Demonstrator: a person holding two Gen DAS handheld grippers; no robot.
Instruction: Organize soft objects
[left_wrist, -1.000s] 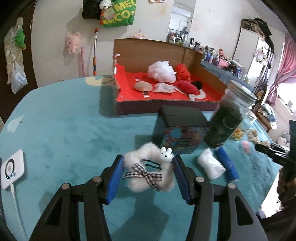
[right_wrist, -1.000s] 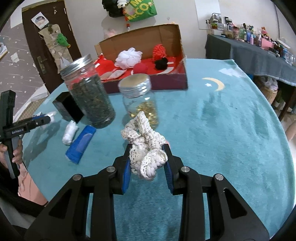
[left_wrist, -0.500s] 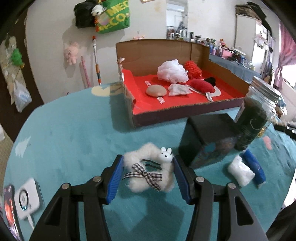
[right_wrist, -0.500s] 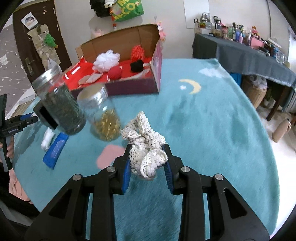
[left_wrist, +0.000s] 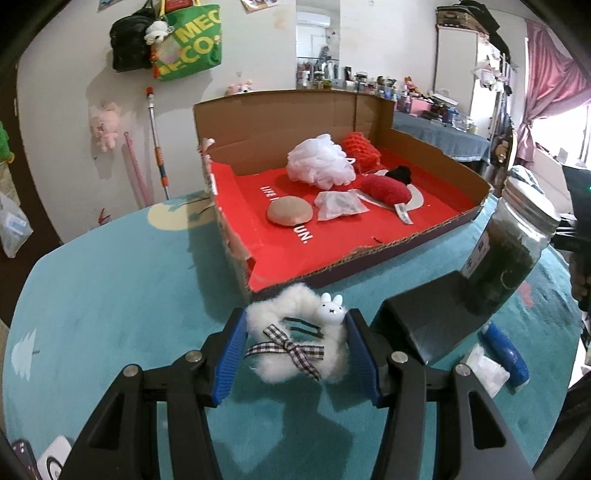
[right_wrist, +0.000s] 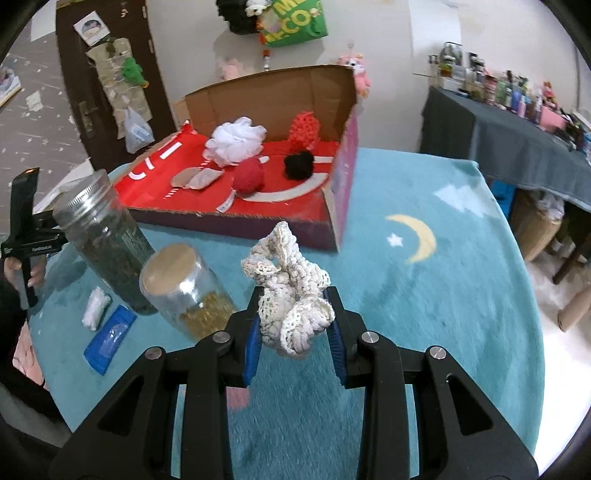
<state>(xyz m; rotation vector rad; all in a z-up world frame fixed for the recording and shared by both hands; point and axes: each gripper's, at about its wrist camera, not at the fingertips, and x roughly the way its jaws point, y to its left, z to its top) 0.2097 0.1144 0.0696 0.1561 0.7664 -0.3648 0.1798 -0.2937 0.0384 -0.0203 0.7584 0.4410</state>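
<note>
Left gripper (left_wrist: 295, 345) is clenched on a fluffy white scrunchie (left_wrist: 295, 339) with a plaid bow and a little bunny charm, held above the teal tablecloth (left_wrist: 110, 295). At twelve o'clock from it sits the open cardboard box (left_wrist: 280, 122), red-lined, with a white mesh pouf (left_wrist: 319, 166), a red knit piece (left_wrist: 360, 149) and a red plush roll (left_wrist: 384, 188) already inside. A dark-filled jar (left_wrist: 506, 254) stands at two o'clock, beside a black box (left_wrist: 421, 325). Right gripper (right_wrist: 293, 328) grips a cream crocheted bundle (right_wrist: 290, 295), lifted off the cloth. A jar of golden contents (right_wrist: 188, 291) stands at nine o'clock, a blue tube (right_wrist: 110, 328) further left.
</note>
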